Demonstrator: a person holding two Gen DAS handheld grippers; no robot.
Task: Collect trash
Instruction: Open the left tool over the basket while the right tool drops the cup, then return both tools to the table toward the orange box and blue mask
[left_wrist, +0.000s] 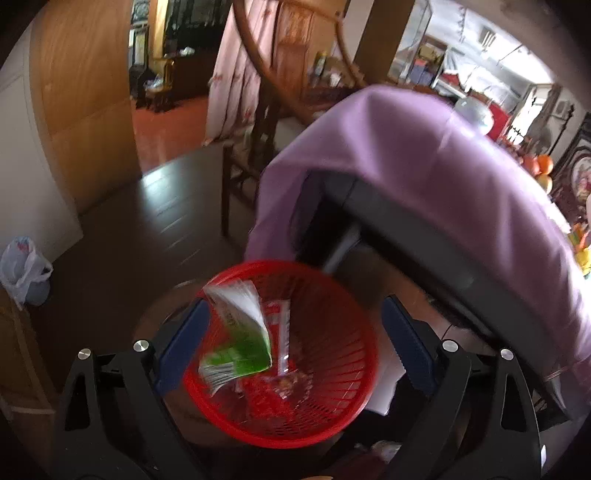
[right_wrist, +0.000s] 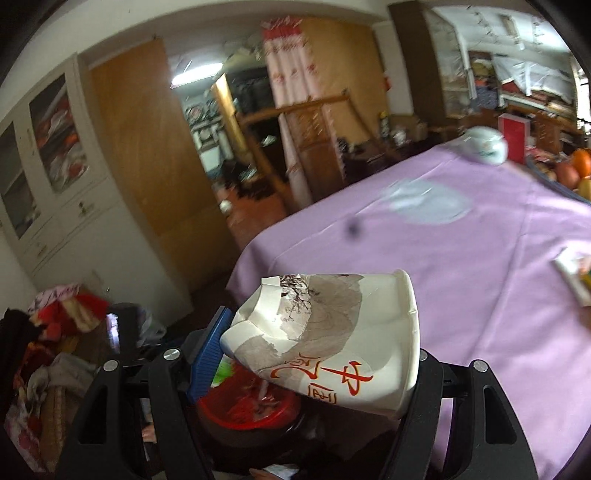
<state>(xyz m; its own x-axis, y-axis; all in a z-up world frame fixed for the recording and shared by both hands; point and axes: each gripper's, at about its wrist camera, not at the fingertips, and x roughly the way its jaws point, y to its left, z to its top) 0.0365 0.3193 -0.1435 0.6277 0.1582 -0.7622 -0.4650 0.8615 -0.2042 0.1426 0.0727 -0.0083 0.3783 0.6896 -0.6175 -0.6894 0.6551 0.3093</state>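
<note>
- The left tongs (left_wrist: 295, 332) are standing wide above the red mesh basket (left_wrist: 332, 417), gripping nothing; a green-and-white carton (left_wrist: 240, 332) is lying loose in the basket among wrappers.
- The right tongs (right_wrist: 317, 354) are clamping a crumpled white paper cup (right_wrist: 332, 332), tilted sideways above the same basket, beside the purple-clothed desk (right_wrist: 461, 277).
</note>
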